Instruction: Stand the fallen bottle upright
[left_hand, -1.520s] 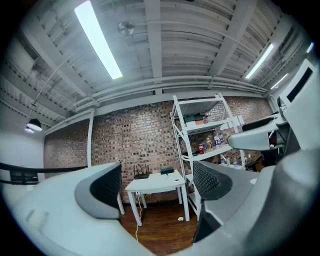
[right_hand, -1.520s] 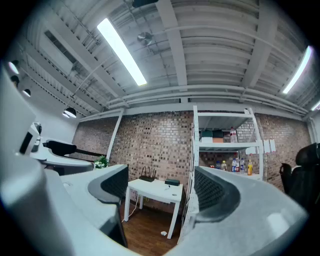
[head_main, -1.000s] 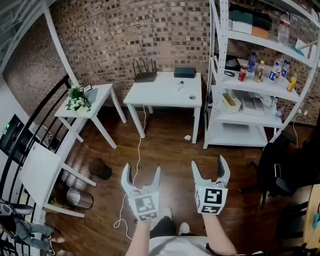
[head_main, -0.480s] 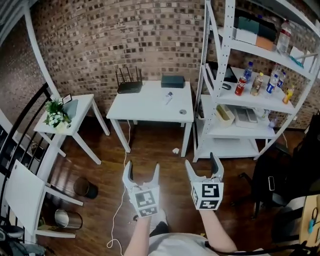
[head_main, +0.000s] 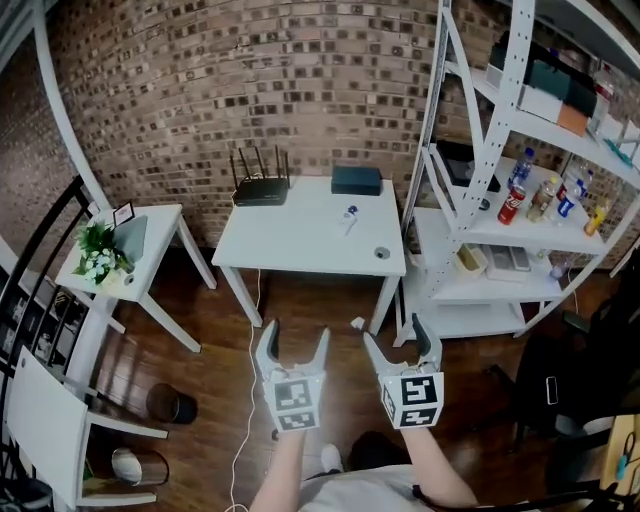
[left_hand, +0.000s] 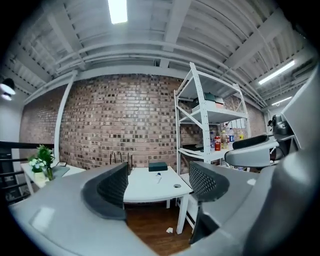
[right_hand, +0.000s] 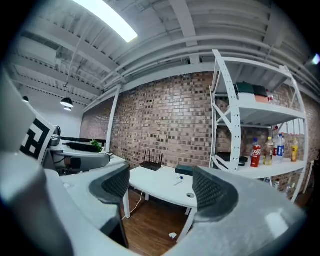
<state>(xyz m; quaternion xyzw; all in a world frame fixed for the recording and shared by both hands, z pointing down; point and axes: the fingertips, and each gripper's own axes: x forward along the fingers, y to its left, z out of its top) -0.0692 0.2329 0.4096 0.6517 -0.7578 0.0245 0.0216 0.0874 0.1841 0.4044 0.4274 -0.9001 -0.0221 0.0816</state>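
Left gripper (head_main: 294, 332) and right gripper (head_main: 398, 333) side by side, facing the white bench (head_main: 300, 240).
Left jaws closing with nothing between them; right jaws wide apart, empty.

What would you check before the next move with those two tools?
1. Left tool empty: ok; jaws closing, nothing between them.
2. Right tool empty: ok; jaws apart.
3. Fallen bottle located: cannot tell; the bottles on the shelf look upright.
4. Tools near the shelf: not ok; both hang over the floor, short of it.
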